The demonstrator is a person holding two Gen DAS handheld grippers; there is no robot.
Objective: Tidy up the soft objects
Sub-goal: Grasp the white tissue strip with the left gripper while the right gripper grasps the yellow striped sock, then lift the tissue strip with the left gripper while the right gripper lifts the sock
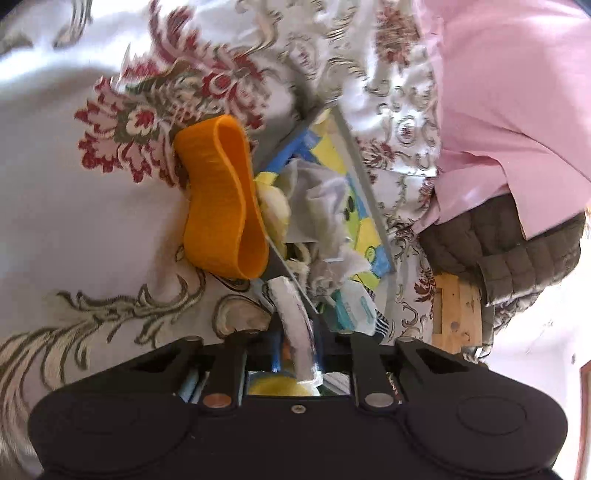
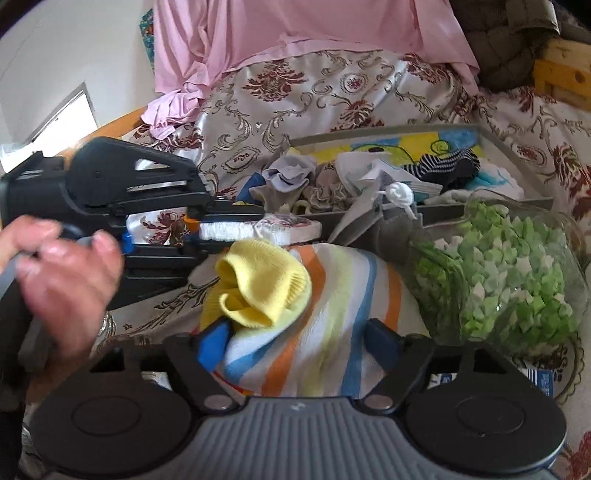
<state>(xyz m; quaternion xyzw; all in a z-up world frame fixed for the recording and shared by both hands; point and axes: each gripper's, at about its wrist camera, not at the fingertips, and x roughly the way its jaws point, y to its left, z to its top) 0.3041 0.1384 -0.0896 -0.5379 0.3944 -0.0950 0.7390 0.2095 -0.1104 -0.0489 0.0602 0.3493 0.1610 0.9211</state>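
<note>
On the floral bedspread (image 2: 314, 96), seen from the right wrist, a bare hand (image 2: 62, 273) at the left edge grips the handle of the left gripper (image 2: 258, 230), which reaches level across the frame from left to right. Its jaws are clenched on a white sock (image 2: 236, 232); the sock's free end rests at the near wall of the grey tray (image 2: 480, 206).

At centre, the right gripper (image 2: 299, 339) points down and forward, its blue-padded fingers (image 2: 212, 345) standing apart on either side of a striped sock bundle (image 2: 314, 354). Whether the pads press on the bundle cannot be told. A yellow sock (image 2: 258, 288) lies bunched on top of the bundle's far end.

Behind these, the tray holds a heap of small garments: a grey sock (image 2: 288, 173), a navy striped sock (image 2: 447, 162), and white pieces over a cartoon-printed lining. At right, just beside the tray's near wall, lies a clear bag of green and white foam pieces (image 2: 509, 273).

From the left wrist, the same white sock (image 1: 295, 325) runs between the closed fingers toward the tray (image 1: 365, 181), and an orange felt loop (image 1: 221, 199) lies on the bedspread (image 1: 74, 203) against the tray's left wall.

A pink sheet (image 2: 295, 33) covers the far part of the bed; a brown quilted garment (image 2: 506, 40) and a wooden bed frame (image 2: 561, 74) sit at the far right corner. A white wall (image 2: 74, 44) closes the room at left.
</note>
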